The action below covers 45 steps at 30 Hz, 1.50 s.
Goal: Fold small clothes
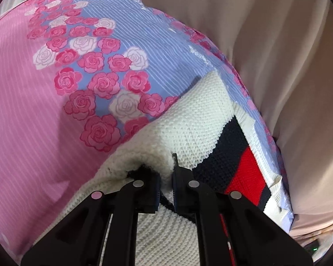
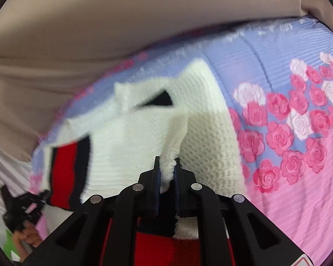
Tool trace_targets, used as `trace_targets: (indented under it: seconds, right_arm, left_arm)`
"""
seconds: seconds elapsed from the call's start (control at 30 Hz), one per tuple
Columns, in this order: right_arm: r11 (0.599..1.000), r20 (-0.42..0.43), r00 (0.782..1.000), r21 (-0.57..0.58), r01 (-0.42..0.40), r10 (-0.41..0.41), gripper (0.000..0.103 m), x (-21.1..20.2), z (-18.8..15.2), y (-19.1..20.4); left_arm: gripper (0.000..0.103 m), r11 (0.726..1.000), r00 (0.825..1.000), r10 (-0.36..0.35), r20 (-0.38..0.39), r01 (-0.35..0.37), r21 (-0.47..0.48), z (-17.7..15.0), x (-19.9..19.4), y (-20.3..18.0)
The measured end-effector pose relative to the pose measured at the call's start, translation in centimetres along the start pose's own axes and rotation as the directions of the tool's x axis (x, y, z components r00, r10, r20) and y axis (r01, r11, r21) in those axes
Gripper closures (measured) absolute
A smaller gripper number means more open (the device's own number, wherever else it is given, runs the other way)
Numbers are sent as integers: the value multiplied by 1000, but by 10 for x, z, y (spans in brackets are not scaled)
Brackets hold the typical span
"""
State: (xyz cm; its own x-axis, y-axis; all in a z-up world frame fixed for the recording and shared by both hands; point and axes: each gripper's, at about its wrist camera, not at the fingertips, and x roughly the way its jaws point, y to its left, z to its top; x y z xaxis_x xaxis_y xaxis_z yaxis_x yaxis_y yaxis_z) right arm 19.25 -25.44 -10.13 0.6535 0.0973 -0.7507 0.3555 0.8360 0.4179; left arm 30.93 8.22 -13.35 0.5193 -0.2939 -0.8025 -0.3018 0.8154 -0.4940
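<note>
Left wrist view: the left gripper [image 1: 166, 173] has its jaws closed to a narrow gap on a bunched edge of the white knit sweater [image 1: 188, 119]. The garment runs forward and to the right from the jaws, across the floral bedspread [image 1: 88, 66], with its navy-and-red stripe band [image 1: 237, 155] just to the right of the grip. The beige sheet [image 1: 266, 44] lies beyond the bedspread's edge.

Right wrist view: the right gripper [image 2: 167, 168] has its jaws pinched on a raised fold of the same sweater [image 2: 131, 137], lifting a ridge of knit clear of the layer beneath. The body of the garment extends ahead and leftward; the stripe band [image 2: 66, 168] sits at far left, near the other gripper [image 2: 24, 206], which is blurred.

Judgement: both grips sit on the near edge, with the sweater's long axis running between them. The fold therefore appears to depend on carrying that edge forward, away from the jaws, over the flat part lying on the bed.
</note>
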Motion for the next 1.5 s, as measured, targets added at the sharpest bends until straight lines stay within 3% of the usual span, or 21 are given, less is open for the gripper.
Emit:
trace_targets:
  seconds: [0.1, 0.13, 0.2, 0.23, 0.27, 0.3, 0.37, 0.5, 0.57, 0.7, 0.73, 0.8, 0.83, 0.87, 0.9, 0.93, 1.1, 1.23, 1.3, 1.4, 1.5]
  right_arm:
    - [994, -115, 990, -78, 77, -85, 92, 23, -6, 1]
    - [995, -109, 991, -73, 69, -77, 91, 18, -7, 2]
    - [997, -78, 996, -59, 43, -47, 84, -14, -16, 4]
    - [997, -55, 998, -66, 32, -36, 84, -37, -24, 8]
    - [995, -44, 998, -90, 31, -35, 79, -55, -34, 9]
    - [991, -38, 998, -122, 47, -52, 64, -77, -50, 7]
    - [987, -88, 994, -153, 47, -61, 48, -108, -91, -7]
    - [991, -313, 946, -126, 40, -78, 48, -140, -190, -50]
    - [996, -388, 920, -83, 27, -57, 48, -151, -234, -59]
    - [997, -397, 918, -72, -41, 9, 44, -157, -264, -45]
    - [994, -376, 927, -93, -51, 12, 42, -154, -263, -39]
    - [992, -347, 937, -111, -67, 24, 39, -147, -259, -31]
    - [991, -335, 942, -108, -72, 32, 41, -142, -255, -28]
    - [991, -336, 941, -99, -87, 49, 58, -138, -256, -27]
    - [991, -350, 935, -89, -97, 60, 92, -139, -255, -30]
    - [992, -356, 931, -66, -108, 77, 90, -137, -248, -31]
    - [985, -223, 971, -130, -111, 80, 94, -202, -222, -32]
    - [978, -201, 979, -209, -22, -21, 99, -255, -223, -57]
    - [977, -247, 966, -214, 24, -78, 99, -260, -240, -78]
    - [974, -346, 925, -208, 85, -155, 99, -257, -283, -113]
    - [977, -437, 884, -195, 90, -169, 99, -251, -323, -131]
  left_arm:
    - [91, 1000, 1000, 1, -4, -1, 23, -1, 1, 2]
    - [84, 999, 1000, 7, -8, -6, 38, -1, -4, 2]
    - [65, 997, 1000, -13, -13, 14, 75, -6, -26, 6]
    - [42, 994, 1000, -14, 0, 14, 107, -9, -42, 11]
    - [28, 992, 1000, 6, 17, -9, 128, -14, -58, 17]
    - [26, 988, 999, 23, 29, -27, 151, -21, -72, 25]
    - [22, 978, 999, 50, -11, -47, 203, -40, -97, 52]
    - [22, 976, 980, 144, -134, -119, 180, -92, -123, 119]
    - [20, 983, 979, 131, -153, -109, 146, -118, -136, 143]
    - [14, 980, 979, 152, -138, -131, 152, -152, -151, 146]
    - [14, 980, 979, 150, -139, -129, 152, -155, -151, 145]
    - [17, 977, 977, 167, -134, -145, 155, -159, -149, 139]
    - [36, 980, 980, 149, -134, -128, 153, -159, -148, 135]
    - [67, 983, 981, 124, -148, -101, 152, -159, -147, 132]
    - [79, 989, 975, 86, -202, -58, 139, -159, -143, 129]
    - [87, 992, 970, 74, -233, -48, 114, -158, -142, 128]
    - [99, 991, 977, 16, -213, 13, 134, -165, -189, 112]
    - [99, 974, 952, 36, -303, 34, 224, -206, -214, 108]
    - [99, 964, 929, 71, -363, 29, 263, -235, -209, 112]
    - [99, 947, 888, 152, -435, -5, 321, -281, -195, 126]
    - [99, 945, 883, 151, -445, 4, 328, -294, -197, 135]
